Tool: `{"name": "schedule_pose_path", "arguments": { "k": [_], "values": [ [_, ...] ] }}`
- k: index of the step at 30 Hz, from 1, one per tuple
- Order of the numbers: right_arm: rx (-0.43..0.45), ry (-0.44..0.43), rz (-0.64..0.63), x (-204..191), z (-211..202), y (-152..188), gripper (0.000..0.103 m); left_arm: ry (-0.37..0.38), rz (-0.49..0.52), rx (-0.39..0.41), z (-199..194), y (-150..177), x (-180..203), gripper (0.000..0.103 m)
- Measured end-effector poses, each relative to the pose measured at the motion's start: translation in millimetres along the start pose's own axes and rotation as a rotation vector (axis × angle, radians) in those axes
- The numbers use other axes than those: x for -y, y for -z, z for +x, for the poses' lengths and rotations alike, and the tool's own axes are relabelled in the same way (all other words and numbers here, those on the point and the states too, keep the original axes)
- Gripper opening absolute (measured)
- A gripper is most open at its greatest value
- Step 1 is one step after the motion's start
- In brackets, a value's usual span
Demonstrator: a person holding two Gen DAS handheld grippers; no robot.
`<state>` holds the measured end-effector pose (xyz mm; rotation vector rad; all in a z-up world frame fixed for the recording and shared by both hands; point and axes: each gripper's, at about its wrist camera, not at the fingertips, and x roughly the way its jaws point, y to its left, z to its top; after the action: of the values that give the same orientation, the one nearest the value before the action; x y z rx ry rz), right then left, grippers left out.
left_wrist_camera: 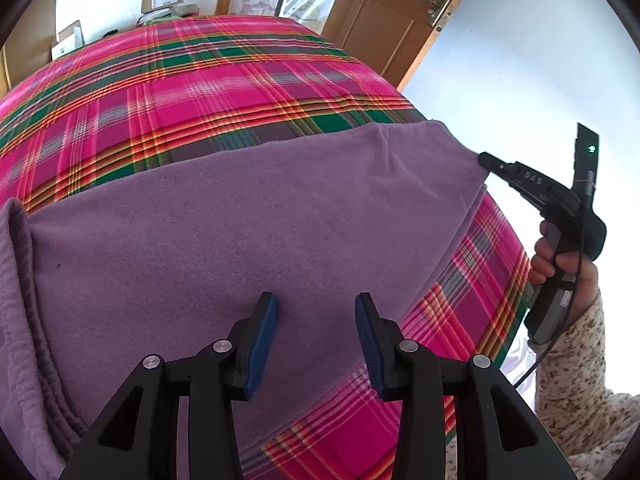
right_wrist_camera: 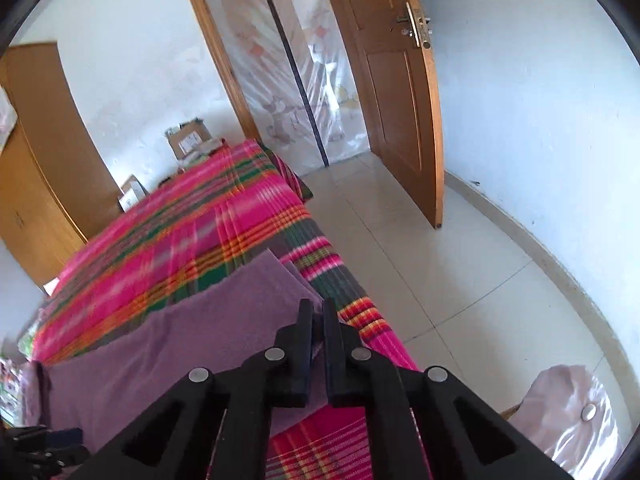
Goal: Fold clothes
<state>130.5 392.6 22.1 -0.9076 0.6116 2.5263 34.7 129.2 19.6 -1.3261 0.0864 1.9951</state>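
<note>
One gripper, right (right_wrist_camera: 318,312), pinches purple cloth (left_wrist_camera: 240,216) corner; left gripper (left_wrist_camera: 316,308) agape above.

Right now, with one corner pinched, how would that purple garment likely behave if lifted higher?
Probably floppy: the purple garment stretches toward the right gripper, whose jaws are shut on its corner, and sags below it. It looks like soft fleece, so likely light and not slippery. The rest would probably drag across the plaid bedcover, since the left gripper hovers open above it.
</note>
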Motion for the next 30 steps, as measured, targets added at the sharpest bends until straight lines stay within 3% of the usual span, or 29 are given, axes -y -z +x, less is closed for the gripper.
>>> {"name": "schedule_pose_path", "arguments": {
  "k": [13,16,18,19,25,30],
  "values": [
    [-0.066,0.041,-0.009,6.0,16.9,6.4,0.007,0.031,-0.002,-0.031,-2.2,2.7,1.5,0.042],
    [-0.053,0.031,-0.001,8.6,13.6,6.9,0.019,0.037,-0.009,-0.035,-1.0,0.6,0.8,0.042],
    [-0.036,0.015,0.030,13.2,9.9,9.0,0.037,0.041,-0.012,-0.037,-0.2,-0.8,0.9,0.042],
    [-0.032,0.002,0.045,15.6,8.6,10.2,0.039,0.045,-0.014,-0.038,-0.1,-1.7,1.1,0.042],
    [-0.033,-0.037,0.111,25.3,6.9,17.5,0.043,0.074,-0.034,-0.042,7.4,-13.9,6.5,0.042],
    [-0.027,-0.013,0.087,19.0,7.7,20.1,0.046,0.083,0.012,-0.048,21.2,-37.4,24.9,0.042]
  ]
}}
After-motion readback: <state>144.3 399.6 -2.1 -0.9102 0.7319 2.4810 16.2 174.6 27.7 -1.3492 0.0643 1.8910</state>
